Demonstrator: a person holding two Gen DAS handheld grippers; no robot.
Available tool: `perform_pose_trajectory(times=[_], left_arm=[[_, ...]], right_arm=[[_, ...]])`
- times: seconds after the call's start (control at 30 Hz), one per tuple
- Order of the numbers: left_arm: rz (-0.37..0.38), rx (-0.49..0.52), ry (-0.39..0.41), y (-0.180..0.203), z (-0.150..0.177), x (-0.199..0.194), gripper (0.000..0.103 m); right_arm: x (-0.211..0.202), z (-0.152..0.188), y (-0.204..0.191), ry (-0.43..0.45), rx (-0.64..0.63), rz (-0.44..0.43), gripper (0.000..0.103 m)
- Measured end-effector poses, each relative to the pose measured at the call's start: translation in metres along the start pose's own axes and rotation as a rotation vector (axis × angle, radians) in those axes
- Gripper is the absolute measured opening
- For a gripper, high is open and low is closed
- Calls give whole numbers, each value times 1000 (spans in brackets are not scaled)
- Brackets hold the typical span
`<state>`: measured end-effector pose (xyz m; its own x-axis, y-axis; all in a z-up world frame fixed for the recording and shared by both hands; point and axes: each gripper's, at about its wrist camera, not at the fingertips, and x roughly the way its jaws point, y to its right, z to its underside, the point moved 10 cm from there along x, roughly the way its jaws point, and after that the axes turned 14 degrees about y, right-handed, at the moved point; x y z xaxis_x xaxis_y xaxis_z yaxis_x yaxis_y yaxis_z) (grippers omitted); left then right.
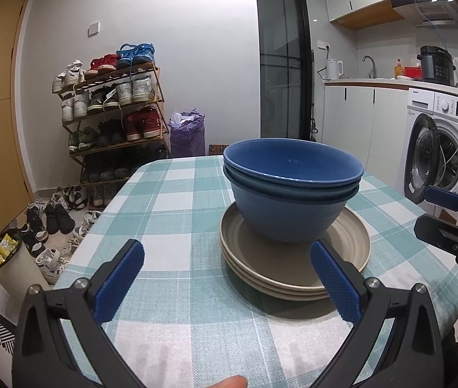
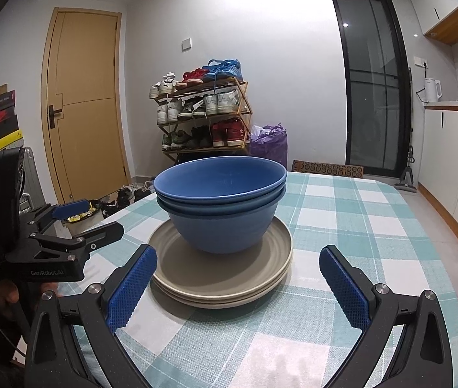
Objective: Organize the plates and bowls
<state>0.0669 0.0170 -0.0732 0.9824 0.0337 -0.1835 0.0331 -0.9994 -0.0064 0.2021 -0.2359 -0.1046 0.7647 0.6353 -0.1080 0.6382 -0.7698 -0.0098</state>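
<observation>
We hold both grippers, left gripper (image 1: 227, 273) and right gripper (image 2: 238, 279), with jaws wide apart and empty, just before the stacked beige ridged plates (image 2: 222, 270); two nested blue bowls (image 2: 220, 197) sit on them, and bare checked tablecloth (image 2: 342, 213) lies all around.

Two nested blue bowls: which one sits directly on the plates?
The lower bowl, lighter blue; its base rests on the top plate. The darker bowl nests inside it.

Two nested blue bowls (image 1: 292, 190) upright — atop stacked beige plates (image 1: 293, 265), centred on checked tablecloth (image 1: 170, 213)
</observation>
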Motion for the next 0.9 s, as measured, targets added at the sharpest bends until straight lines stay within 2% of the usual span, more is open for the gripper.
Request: perform_pose_trajectory(times=[0.9], left_arm=[[0,-18,-9,-3,10,2,103]], right_arm=[[5,5,6,8,6,14,102]])
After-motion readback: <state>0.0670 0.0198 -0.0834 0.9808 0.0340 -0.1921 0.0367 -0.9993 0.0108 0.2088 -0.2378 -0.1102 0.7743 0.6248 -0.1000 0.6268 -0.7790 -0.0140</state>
